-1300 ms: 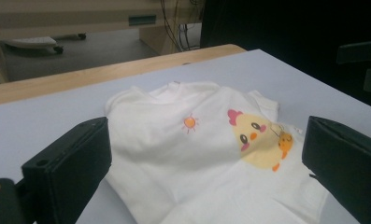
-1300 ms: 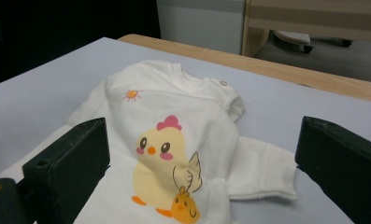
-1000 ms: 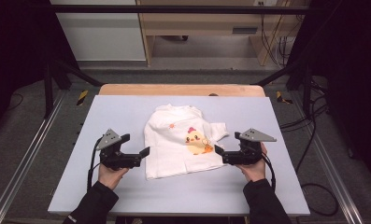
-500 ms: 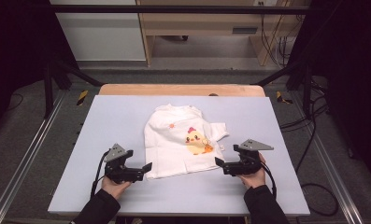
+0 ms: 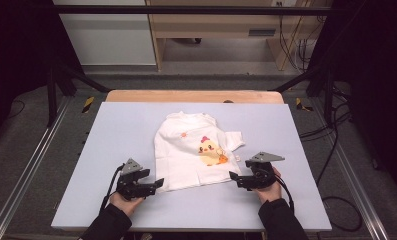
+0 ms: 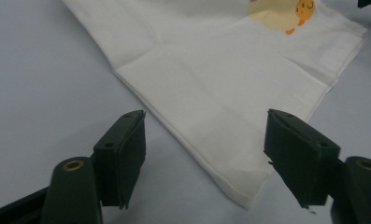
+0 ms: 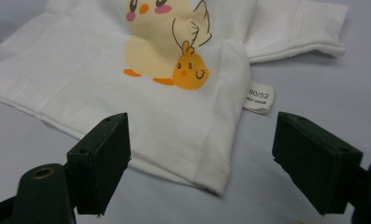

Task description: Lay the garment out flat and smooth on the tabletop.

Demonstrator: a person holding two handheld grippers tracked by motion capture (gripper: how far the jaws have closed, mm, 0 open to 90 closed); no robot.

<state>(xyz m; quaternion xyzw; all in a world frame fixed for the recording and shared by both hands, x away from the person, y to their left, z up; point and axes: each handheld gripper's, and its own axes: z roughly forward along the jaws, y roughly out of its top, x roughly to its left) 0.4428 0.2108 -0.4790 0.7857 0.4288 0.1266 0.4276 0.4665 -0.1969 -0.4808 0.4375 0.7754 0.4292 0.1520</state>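
Both tongs lie low and level, jaws apart: left tongs (image 5: 158, 183) and right tongs (image 5: 232, 176) each straddle a hem corner of the shirt (image 5: 188, 155).

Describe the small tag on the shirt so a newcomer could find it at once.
On the pale table lies a white shirt printed with a yellow chick. Follow its side seam on the folded sleeve's side toward the hem: a small white label sticks out onto the table, the only part carrying printed text, "90/52".

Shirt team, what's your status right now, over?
Left gripper open, right gripper open, each at a bottom corner of the shirt. Shirt flat on table, not gripped. Nothing in the way.
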